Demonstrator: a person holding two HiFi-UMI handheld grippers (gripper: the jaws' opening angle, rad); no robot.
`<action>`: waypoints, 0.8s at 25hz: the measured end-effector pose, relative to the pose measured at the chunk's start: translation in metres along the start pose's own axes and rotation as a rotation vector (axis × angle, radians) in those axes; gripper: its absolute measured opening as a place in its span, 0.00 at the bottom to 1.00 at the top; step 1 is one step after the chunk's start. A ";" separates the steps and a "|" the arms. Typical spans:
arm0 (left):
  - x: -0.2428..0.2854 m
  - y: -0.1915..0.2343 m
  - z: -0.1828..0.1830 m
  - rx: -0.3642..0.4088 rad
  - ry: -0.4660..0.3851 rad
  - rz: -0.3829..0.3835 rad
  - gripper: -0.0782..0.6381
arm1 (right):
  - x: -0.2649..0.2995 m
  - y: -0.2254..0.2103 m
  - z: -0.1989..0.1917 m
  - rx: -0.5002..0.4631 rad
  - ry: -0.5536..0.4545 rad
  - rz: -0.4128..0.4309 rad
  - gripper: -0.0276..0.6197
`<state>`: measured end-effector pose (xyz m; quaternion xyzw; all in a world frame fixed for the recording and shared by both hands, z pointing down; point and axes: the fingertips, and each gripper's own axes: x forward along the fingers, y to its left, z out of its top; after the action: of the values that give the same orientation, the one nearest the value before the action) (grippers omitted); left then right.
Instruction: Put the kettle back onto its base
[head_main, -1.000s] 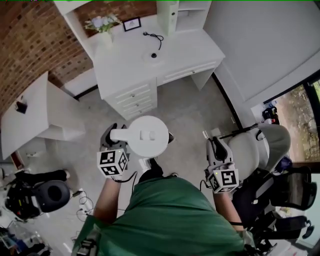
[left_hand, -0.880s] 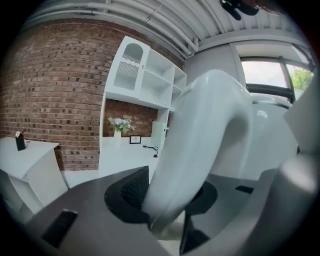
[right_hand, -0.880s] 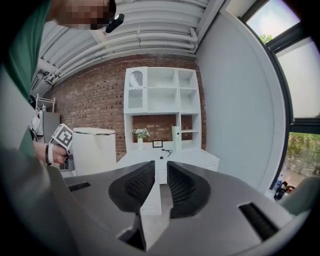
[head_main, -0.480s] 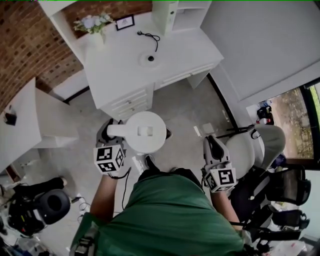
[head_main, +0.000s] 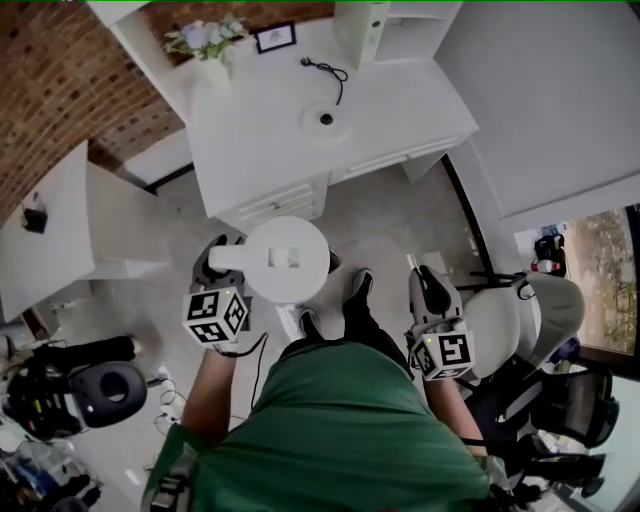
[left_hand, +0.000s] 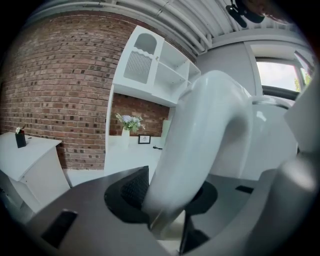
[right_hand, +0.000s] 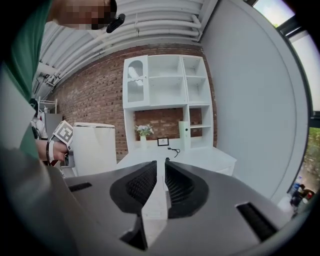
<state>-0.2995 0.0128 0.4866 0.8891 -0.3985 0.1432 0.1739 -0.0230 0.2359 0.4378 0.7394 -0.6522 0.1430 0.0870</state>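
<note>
Head view, top centre: white flat-topped wooden desk (head_main: 260, 150) with panelled drawers, backed against a rough red-brick wall (head_main: 50, 90). On the desktop, toward the upper middle of the frame: small round white kettle base (head_main: 325, 118) with a dark centre, thin black cord (head_main: 330, 72) curling away behind it. Further left, white vase of pale flowers (head_main: 207, 42) and small black-framed picture (head_main: 275, 38). Below the desk, smooth pale grey floor (head_main: 400, 220). At the left edge, second white angular table (head_main: 60, 220); at the right, rounded grey padded chair (head_main: 520, 300).

Middle of the frame, well apart from the base and in front of the drawers: white round-lidded glossy plastic kettle (head_main: 285, 262), carried by the left gripper (head_main: 212, 265), handle pointing left. Left gripper view: thick curved white handle (left_hand: 200, 150) filling the gap, ribbed black pad (left_hand: 134, 187) pressed against its side, jaws clamped on it.

Right gripper (head_main: 428, 288) at centre right of the head view, beside the chair, holding nothing. Right gripper view: two ribbed black pads (right_hand: 142, 184) drawn together but for a thin slit, nothing between. Beyond them, white open shelving (right_hand: 167, 82) above the desk and a plain pale wall (right_hand: 250, 100) on the right.

Bottom of the head view: person's green shirt (head_main: 340, 430) and dark shoes (head_main: 358, 285).
</note>
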 end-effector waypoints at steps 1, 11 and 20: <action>0.002 0.000 0.003 -0.002 -0.003 0.014 0.32 | 0.008 -0.006 0.002 -0.002 -0.003 0.014 0.15; 0.039 -0.035 0.051 -0.059 -0.094 0.138 0.32 | 0.077 -0.083 0.038 -0.011 -0.066 0.157 0.14; 0.072 -0.064 0.064 -0.092 -0.082 0.233 0.32 | 0.116 -0.139 0.053 0.002 -0.078 0.256 0.14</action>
<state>-0.1970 -0.0219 0.4444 0.8329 -0.5121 0.1075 0.1803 0.1319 0.1290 0.4329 0.6551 -0.7440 0.1245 0.0418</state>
